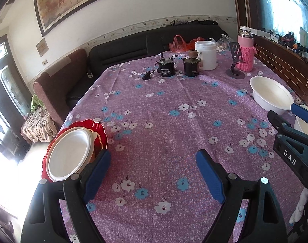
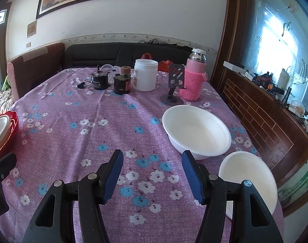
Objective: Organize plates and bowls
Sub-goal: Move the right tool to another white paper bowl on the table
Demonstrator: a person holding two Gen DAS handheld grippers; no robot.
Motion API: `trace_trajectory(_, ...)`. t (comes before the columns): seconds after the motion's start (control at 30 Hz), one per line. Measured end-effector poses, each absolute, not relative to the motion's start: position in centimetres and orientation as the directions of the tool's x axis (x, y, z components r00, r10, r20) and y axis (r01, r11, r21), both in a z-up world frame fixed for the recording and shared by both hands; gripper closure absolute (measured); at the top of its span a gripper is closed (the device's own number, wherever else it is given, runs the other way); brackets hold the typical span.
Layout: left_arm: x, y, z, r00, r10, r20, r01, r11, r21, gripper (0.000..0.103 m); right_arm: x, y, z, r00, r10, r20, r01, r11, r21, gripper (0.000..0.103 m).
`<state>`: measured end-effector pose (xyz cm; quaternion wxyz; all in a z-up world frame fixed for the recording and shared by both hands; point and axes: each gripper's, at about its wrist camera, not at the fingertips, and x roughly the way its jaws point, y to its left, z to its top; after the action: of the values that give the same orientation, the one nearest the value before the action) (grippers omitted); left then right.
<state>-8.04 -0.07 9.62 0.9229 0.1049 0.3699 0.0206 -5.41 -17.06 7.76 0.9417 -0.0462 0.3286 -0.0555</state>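
A white bowl [image 1: 67, 155] sits on a red scalloped plate [image 1: 97, 128] at the table's left edge, just left of my open, empty left gripper [image 1: 153, 158]; the stack also shows in the right wrist view [image 2: 2, 130]. A large white bowl [image 2: 196, 130] stands on the right side of the table, also in the left wrist view [image 1: 271, 95]. A second white bowl [image 2: 249, 176] sits nearer, at the right edge. My right gripper [image 2: 152, 158] is open and empty, just left of both bowls, above the cloth.
A purple flowered tablecloth [image 2: 93, 133] covers the table. At the far end stand two small dark motors [image 2: 100, 80], a white jar [image 2: 144, 75], a phone stand [image 2: 173, 93] and a pink flask [image 2: 193, 77]. A brick-pattern ledge [image 2: 255, 109] runs along the right.
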Motion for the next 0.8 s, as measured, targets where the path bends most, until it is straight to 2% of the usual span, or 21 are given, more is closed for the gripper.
trace_trajectory(0.23,-6.5,-2.2,10.3,0.719,0.065,-0.692,0.092,0.978,0.188,0.017,-5.2,-18.9,8.1,0.773,-0.168,-0.612,0.099,0.985,-0.144,0.039)
trace_trajectory(0.57,-1.7,-5.6,11.4,0.654,-0.081,-0.752,0.190,0.980,0.061,0.017,-4.5,-22.4,9.1,0.763,-0.221,-0.607,0.149,0.974,-0.168,0.039)
trace_trajectory(0.8,2.7,-8.7,10.2,0.525,-0.209,-0.825,0.253,0.964,-0.084,0.017,-1.8,-30.5,11.8,0.716,-0.112,-0.689,0.177,0.984,0.025,0.039)
